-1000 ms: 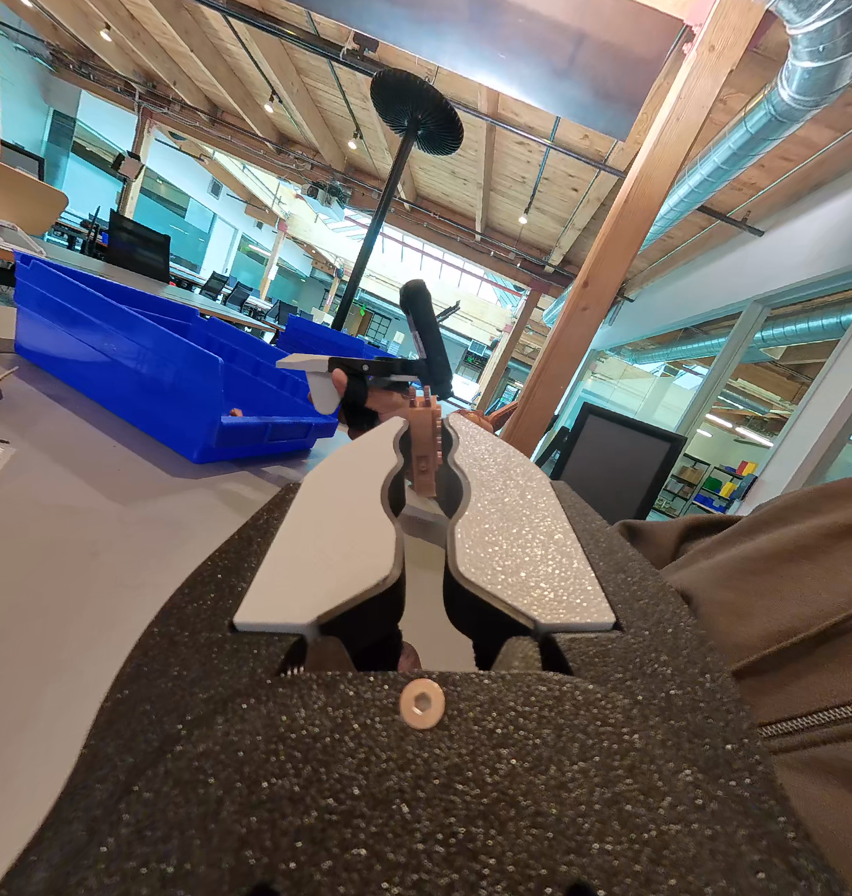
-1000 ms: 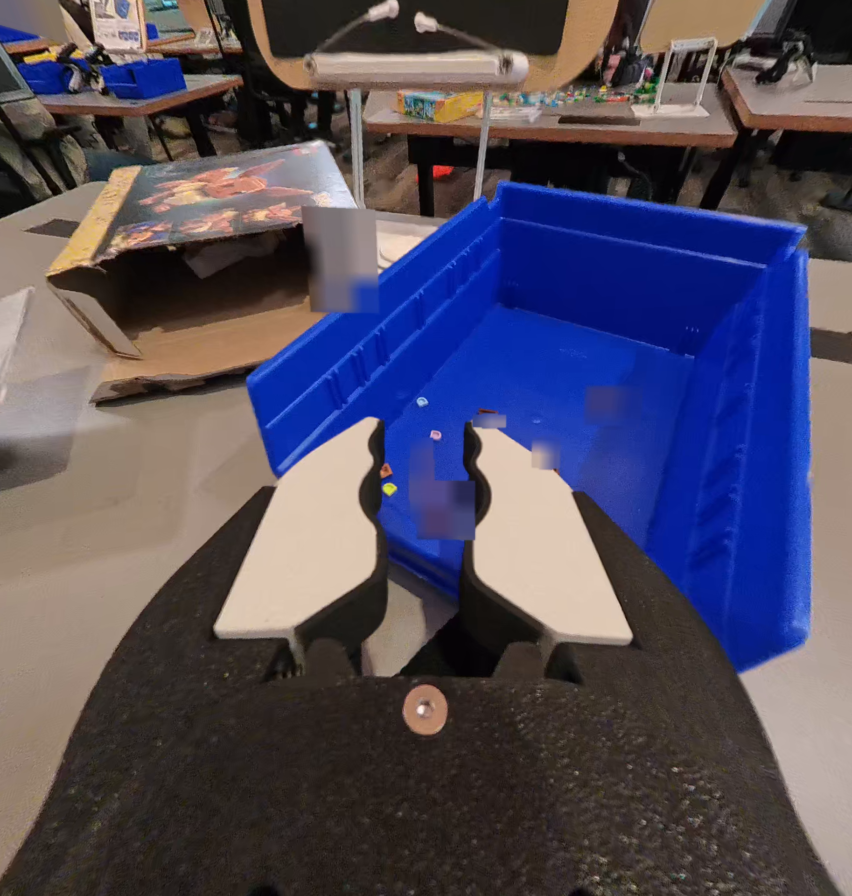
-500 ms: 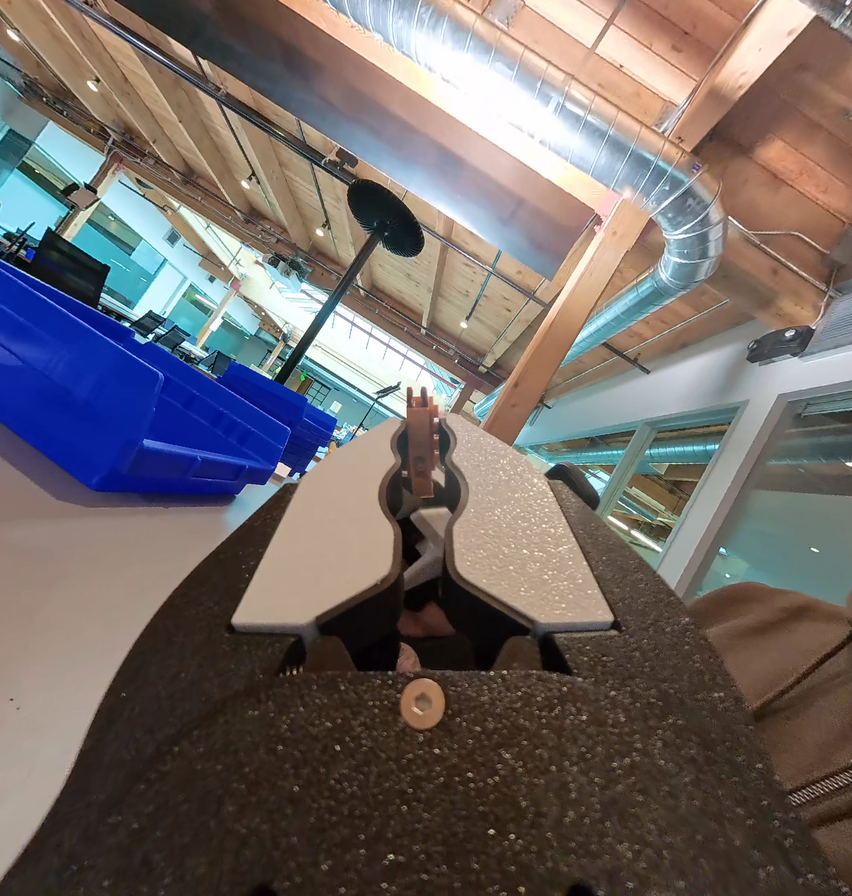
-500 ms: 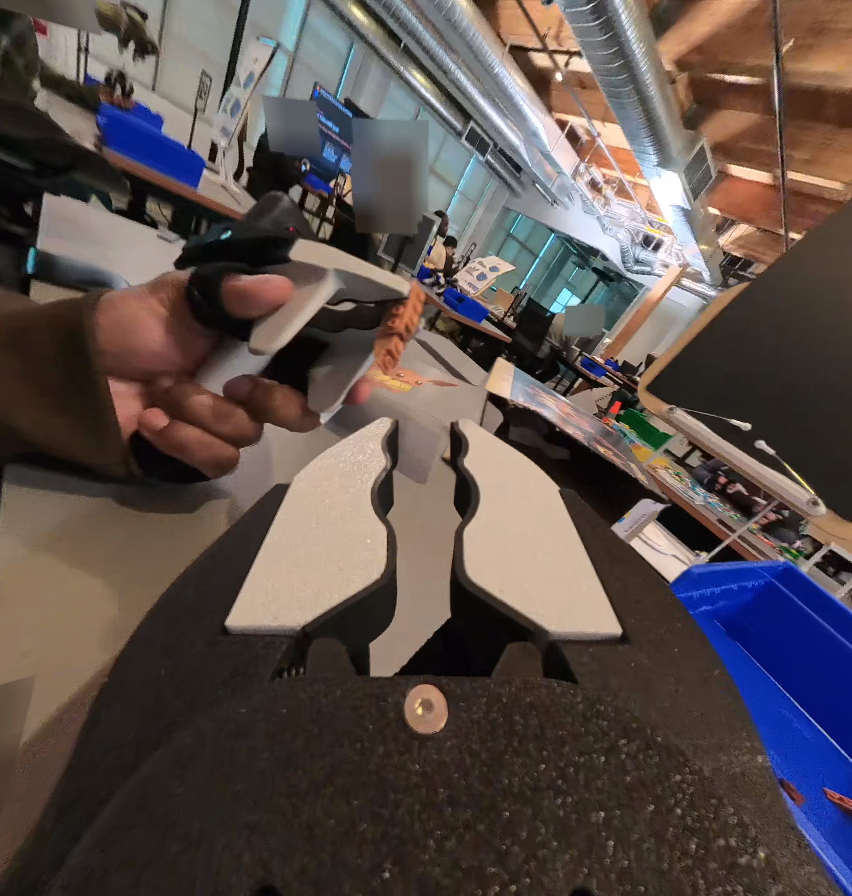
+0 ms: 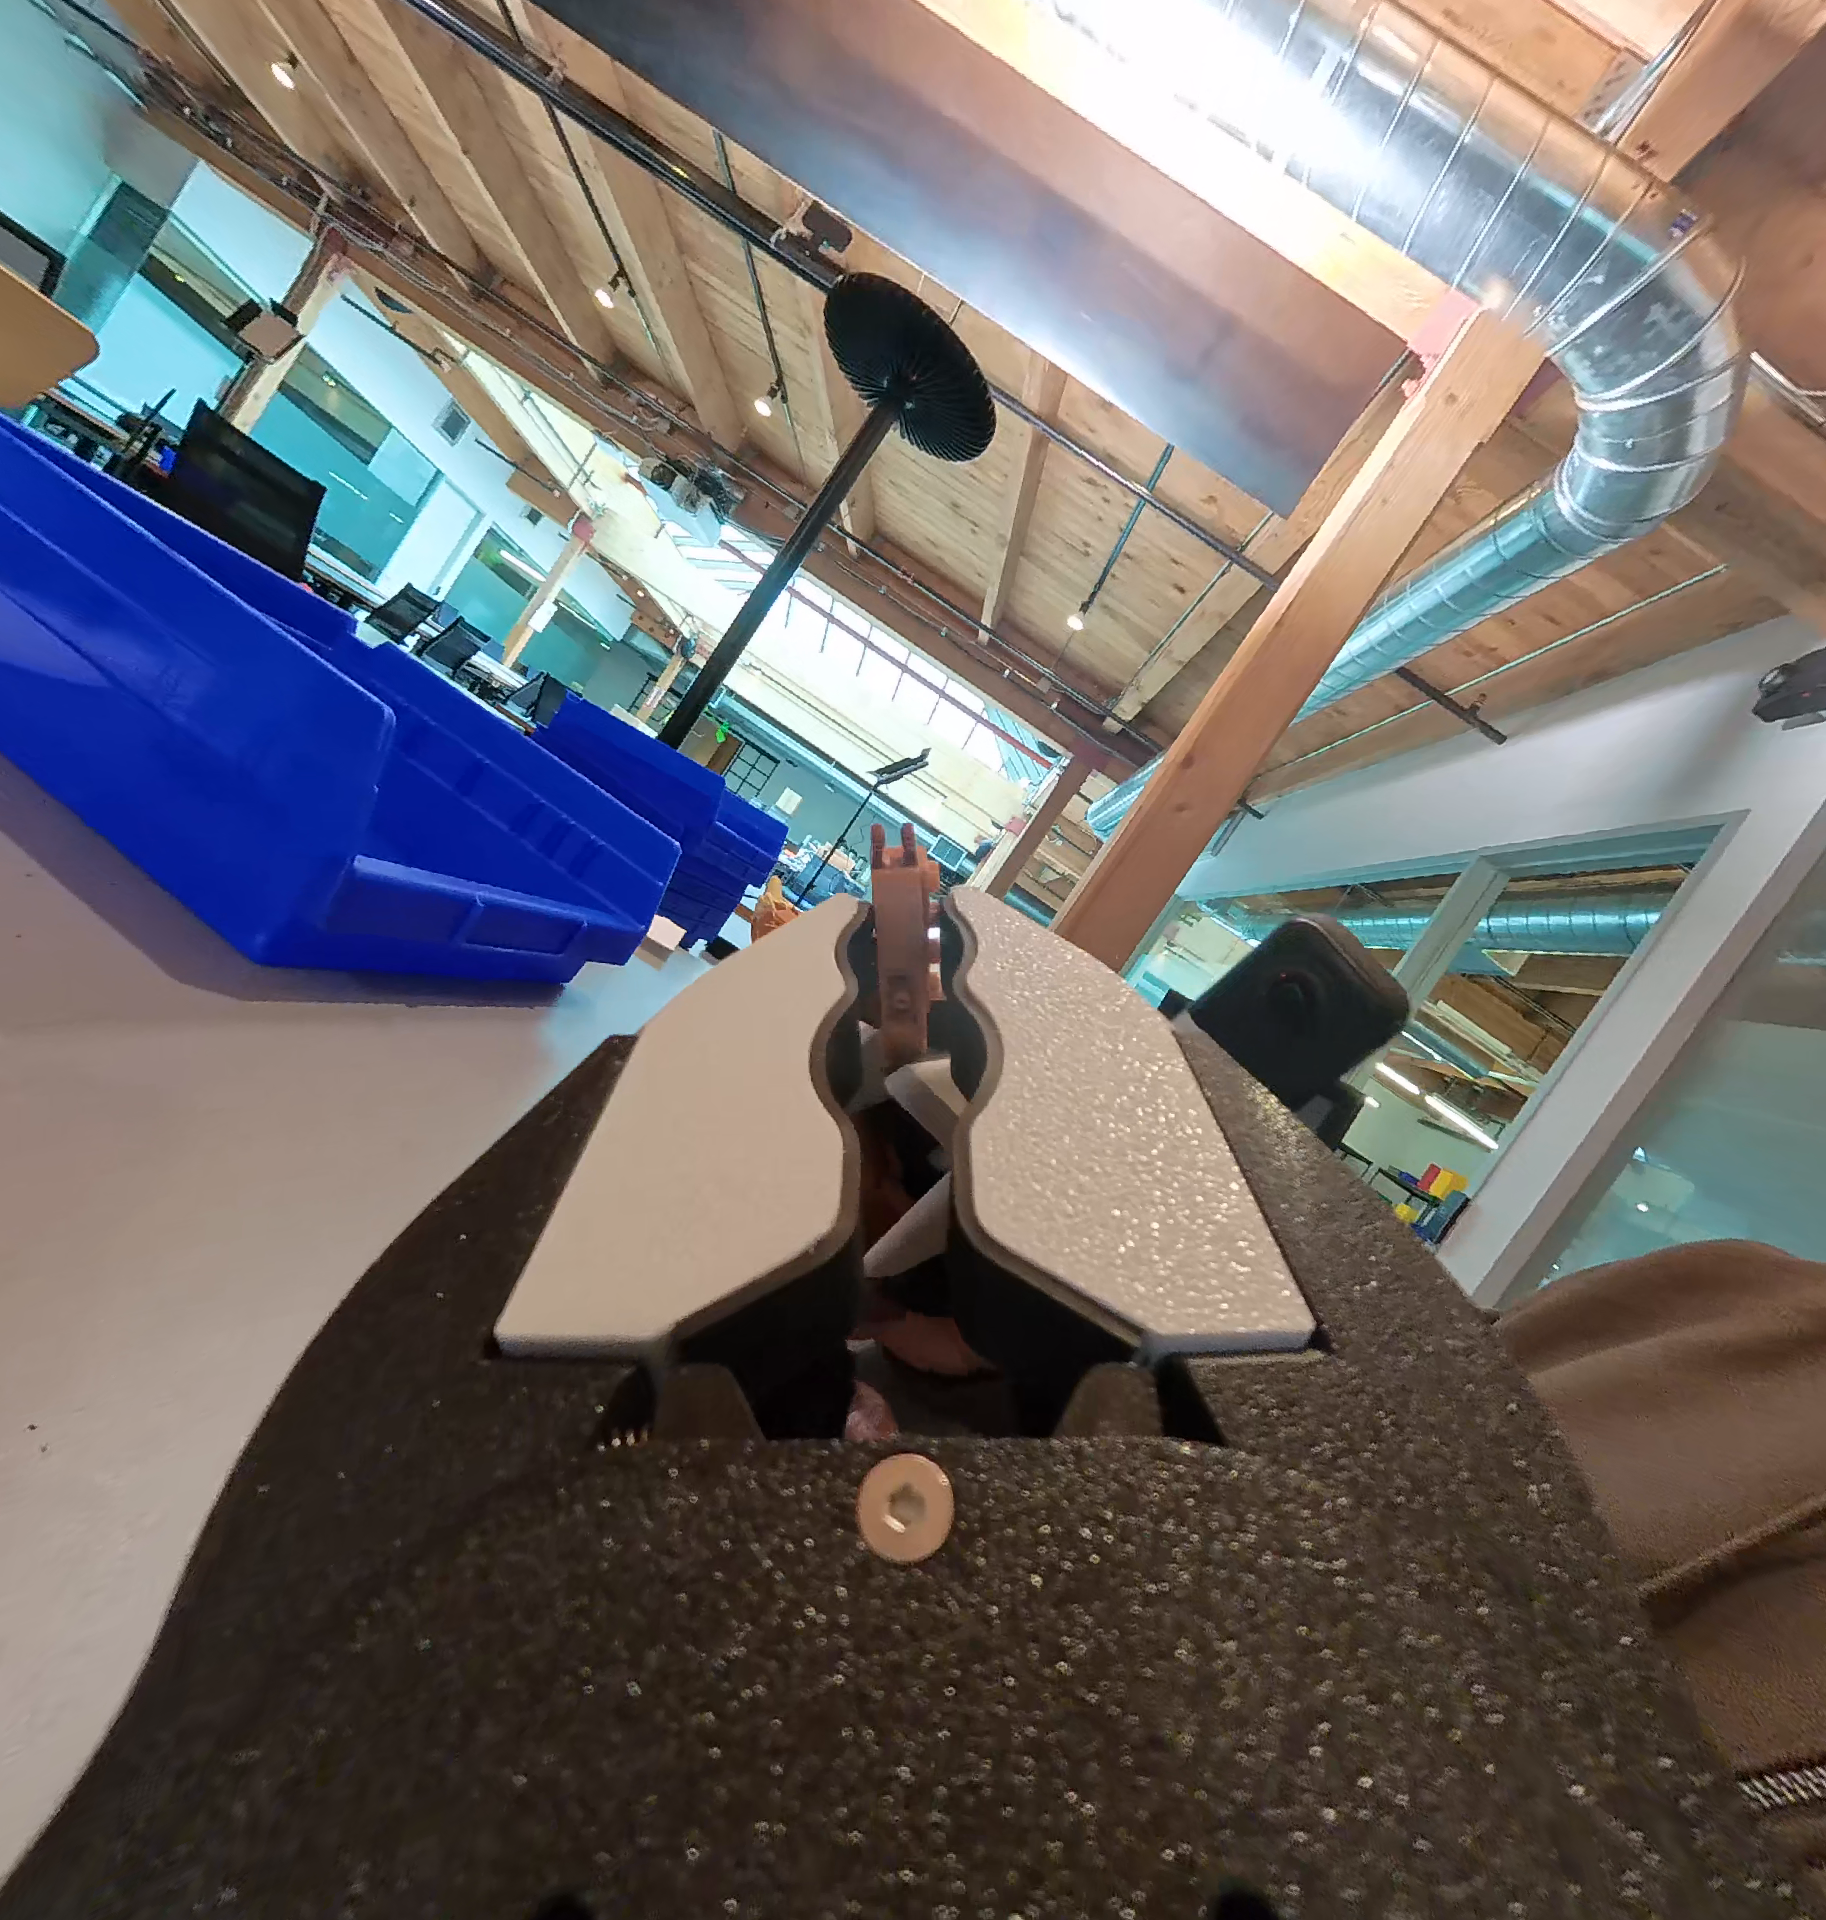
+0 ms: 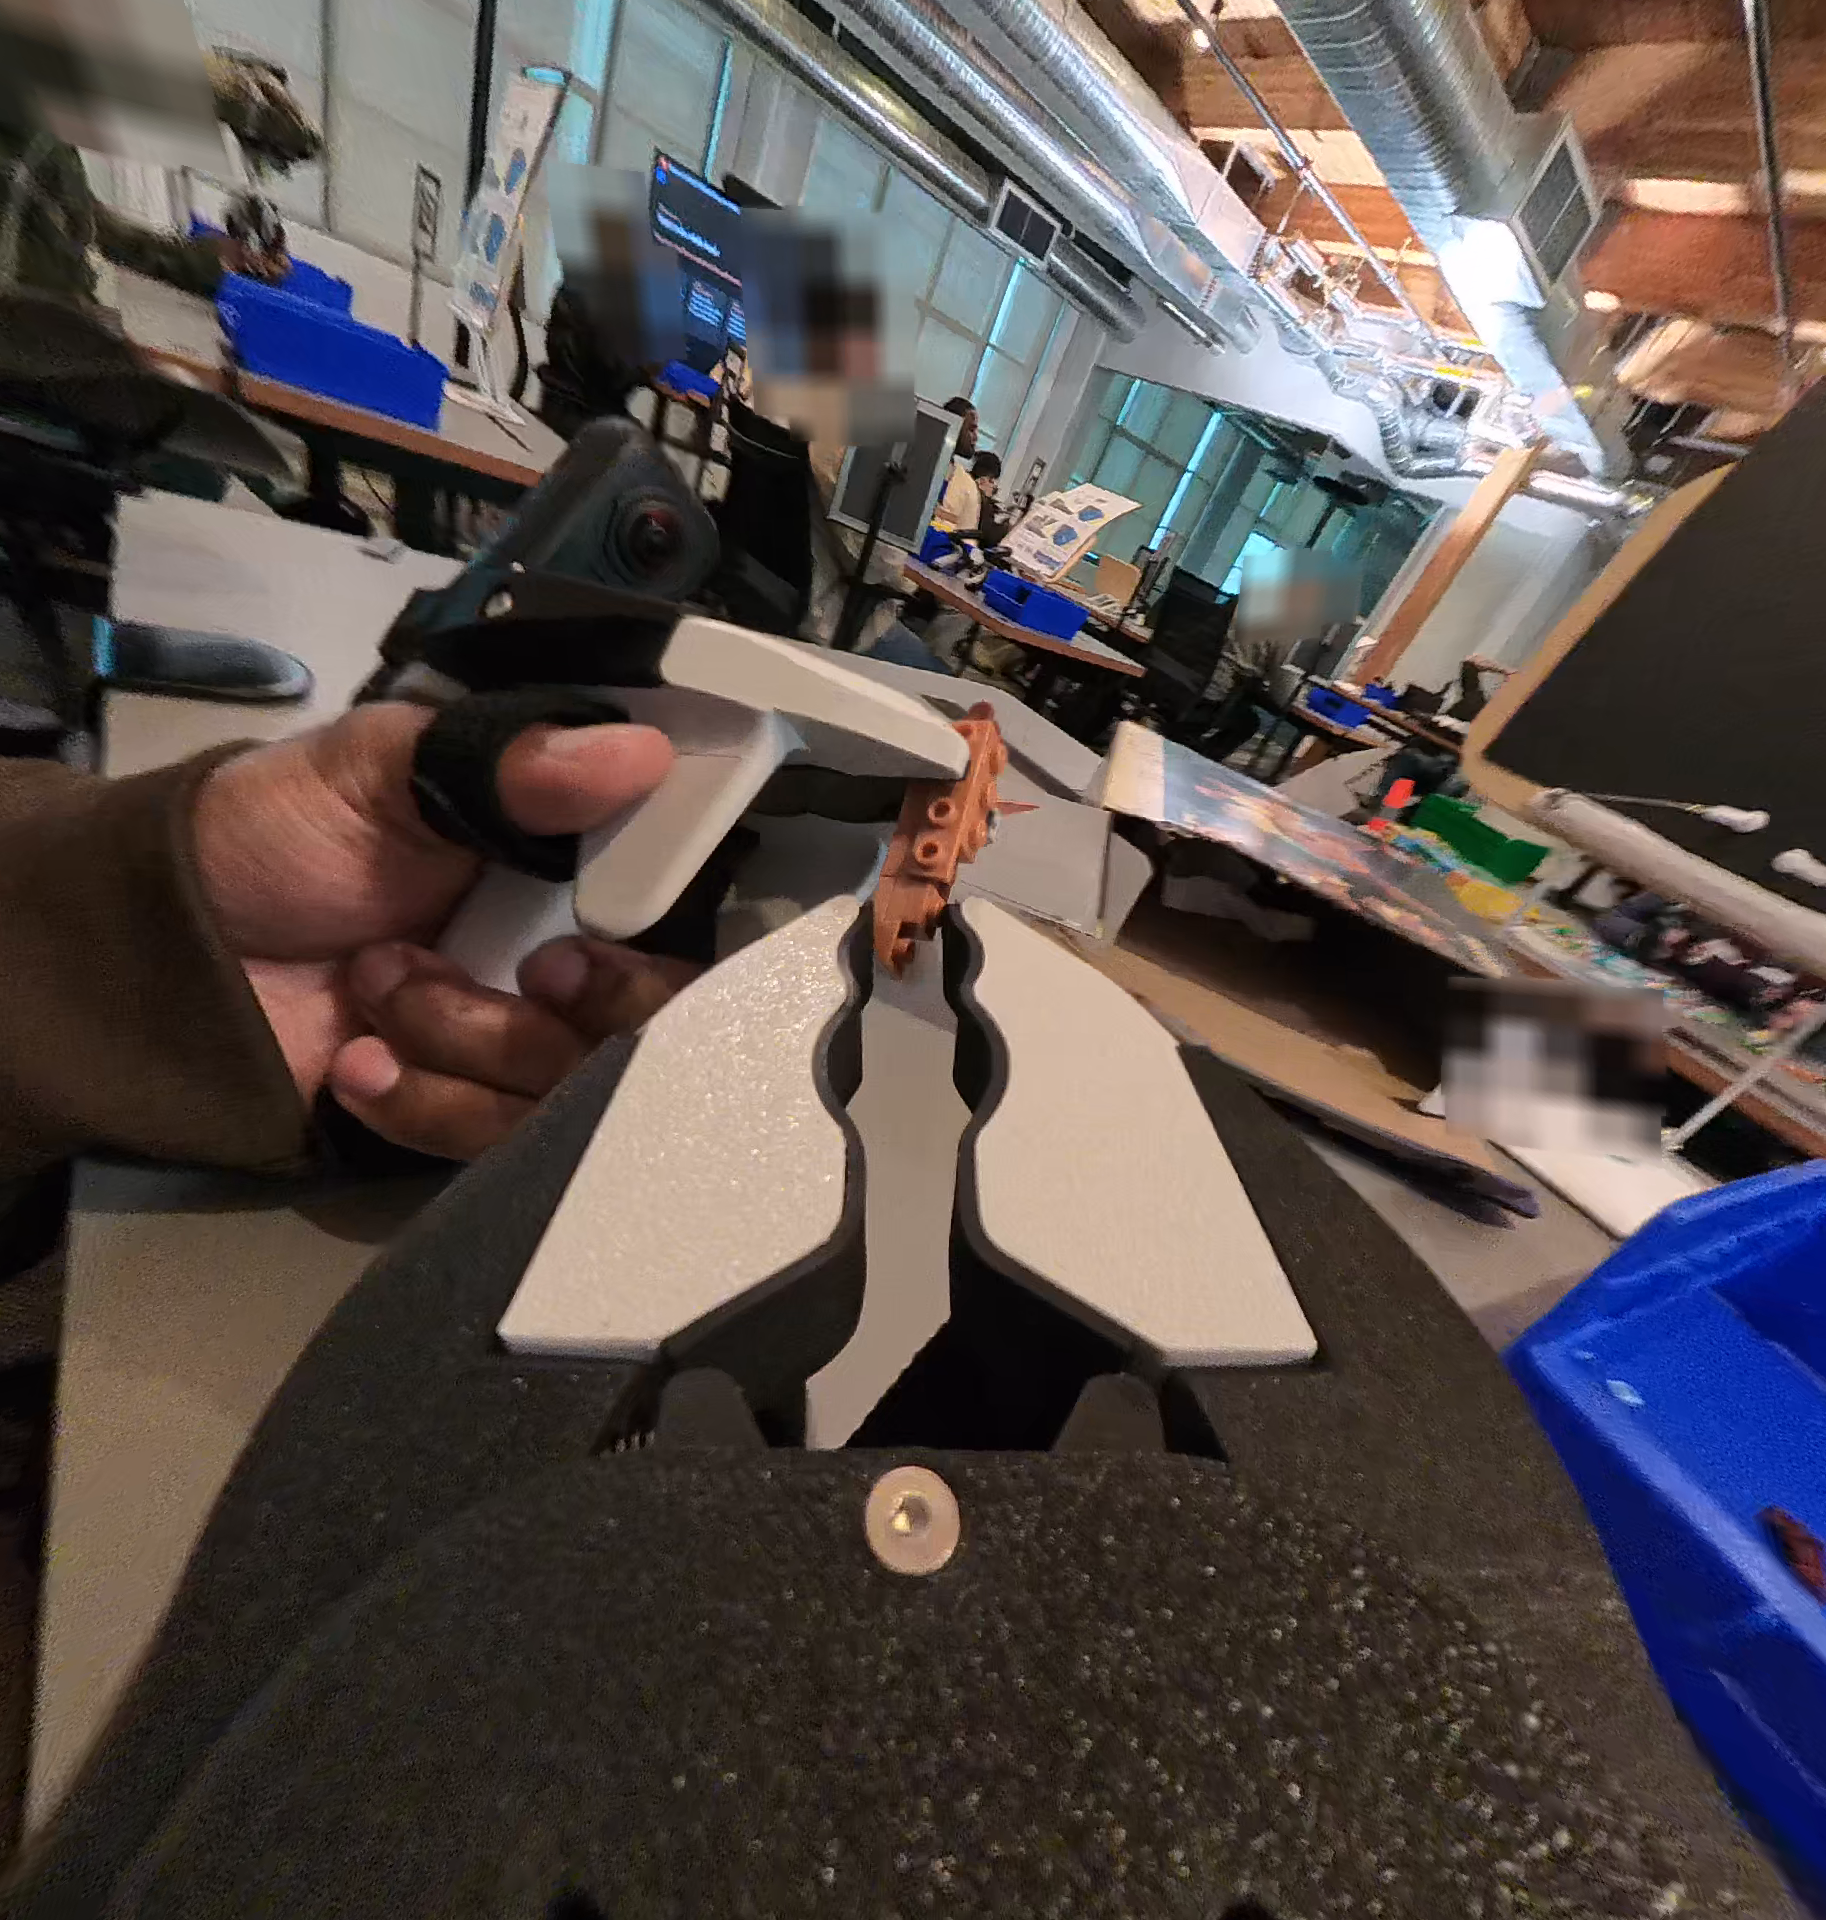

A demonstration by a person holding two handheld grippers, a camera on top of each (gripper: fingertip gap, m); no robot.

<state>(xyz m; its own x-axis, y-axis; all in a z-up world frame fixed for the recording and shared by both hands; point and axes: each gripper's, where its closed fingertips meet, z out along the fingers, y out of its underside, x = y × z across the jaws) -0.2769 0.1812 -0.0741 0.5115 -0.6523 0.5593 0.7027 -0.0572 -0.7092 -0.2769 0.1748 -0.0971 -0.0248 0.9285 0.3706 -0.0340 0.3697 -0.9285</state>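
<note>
**A:** Quick check, what have you got in each hand?

**B:** Left to right: your left tongs [image 5: 904, 914] are clamped on a small brown brick piece [image 5: 901, 966]. Both pads press its sides, and its forked end pokes out past the tips toward 12 o'clock. The tool is tipped up at the ceiling, low over the grey table [image 5: 161, 1143]. There's a blue bin [image 5: 265, 790] off at 9 o'clock and your brown sleeve [image 5: 1719, 1403] down at 4.

**A:** And the right one?

**B:** Your right tongs [image 6: 904, 914] are nearly together around the bottom end of that same piece. Both tips look to be touching it, so you're pinching it from both ends, up off the table. Your left hand [image 6: 369, 883] sits at 9 o'clock in that view. The thumb is through the black strap, the fingers are curled under the trigger, and the tool reaches across toward 3.

**A:** Anything close by?

**B:** An opened cardboard box [image 6: 1304, 831] at 2 o'clock, well behind the piece. There's another blue bin's corner [image 6: 1719, 1455] at 4.
</note>
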